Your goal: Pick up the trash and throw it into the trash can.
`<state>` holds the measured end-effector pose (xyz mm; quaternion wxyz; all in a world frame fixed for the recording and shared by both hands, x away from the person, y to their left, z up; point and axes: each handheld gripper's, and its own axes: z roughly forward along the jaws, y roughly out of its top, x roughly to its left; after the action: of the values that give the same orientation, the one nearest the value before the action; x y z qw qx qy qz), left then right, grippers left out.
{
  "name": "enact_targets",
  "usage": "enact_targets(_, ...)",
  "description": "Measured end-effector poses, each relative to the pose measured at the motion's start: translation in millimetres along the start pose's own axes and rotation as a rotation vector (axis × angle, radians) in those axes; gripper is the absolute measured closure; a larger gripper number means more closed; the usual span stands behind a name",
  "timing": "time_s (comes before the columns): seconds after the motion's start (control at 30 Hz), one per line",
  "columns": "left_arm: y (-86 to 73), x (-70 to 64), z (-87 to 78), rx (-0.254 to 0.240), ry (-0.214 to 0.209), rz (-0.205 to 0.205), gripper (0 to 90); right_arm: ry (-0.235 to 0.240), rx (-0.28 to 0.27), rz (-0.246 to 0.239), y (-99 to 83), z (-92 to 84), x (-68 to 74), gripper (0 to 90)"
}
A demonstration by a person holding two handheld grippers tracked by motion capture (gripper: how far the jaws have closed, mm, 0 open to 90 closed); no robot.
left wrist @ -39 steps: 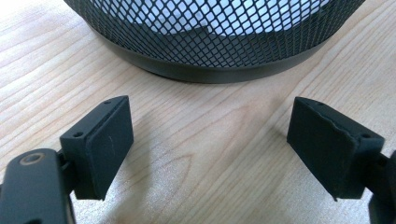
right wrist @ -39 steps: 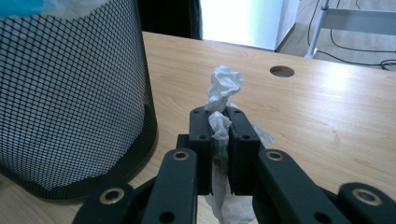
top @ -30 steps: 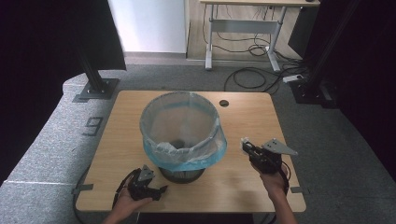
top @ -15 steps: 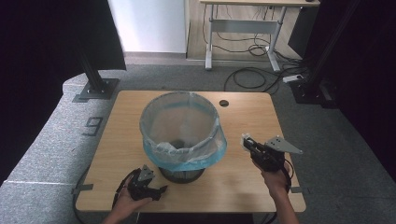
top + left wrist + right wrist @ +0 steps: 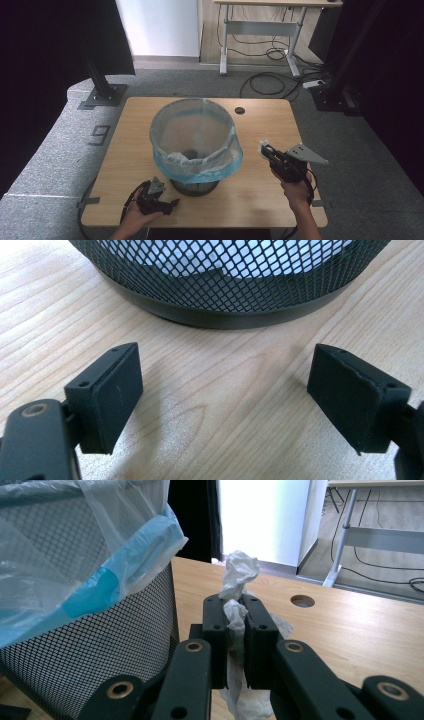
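The crumpled tissue [image 5: 239,577] is pinched between the jaws of your right gripper [image 5: 265,149], its white top sticking up past the pads and a tail hanging below them. In the high view that gripper is raised over the table [image 5: 260,190] at about 4 o'clock from the mesh bin [image 5: 194,142], close to the rim but apart from it, with its jaws pointing toward 10 o'clock. The bin stands mid-table, lined with a blue bag [image 5: 220,167] folded down over its rim. Your left gripper [image 5: 170,204] sits low at about 7 o'clock from the bin, near the table's front edge; in the left gripper view its jaws are spread wide with nothing between them, just above the wood grain and facing the bin's dark base [image 5: 225,317]. A round cable hole [image 5: 239,110] lies at 1 o'clock beyond the bin
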<state>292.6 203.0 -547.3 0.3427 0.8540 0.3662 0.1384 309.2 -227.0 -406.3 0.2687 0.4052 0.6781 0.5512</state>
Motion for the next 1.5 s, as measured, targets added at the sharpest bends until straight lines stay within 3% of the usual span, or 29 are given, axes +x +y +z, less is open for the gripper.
enact_targets(0.8,0.0,0.0,0.0,0.000,0.000,0.000,14.4,0.019,-0.031,-0.065,43.8,6.4,15.4,82.3)
enact_targets(1.03,0.0,0.2,-0.3,0.004,0.001,0.003,14.4,0.050,-0.048,-0.072,59.1,10.5,24.6,82.3)
enact_targets(1.5,0.0,0.1,-0.2,0.003,0.001,0.002,14.4,0.063,-0.045,-0.100,75.0,20.1,33.9,82.3)
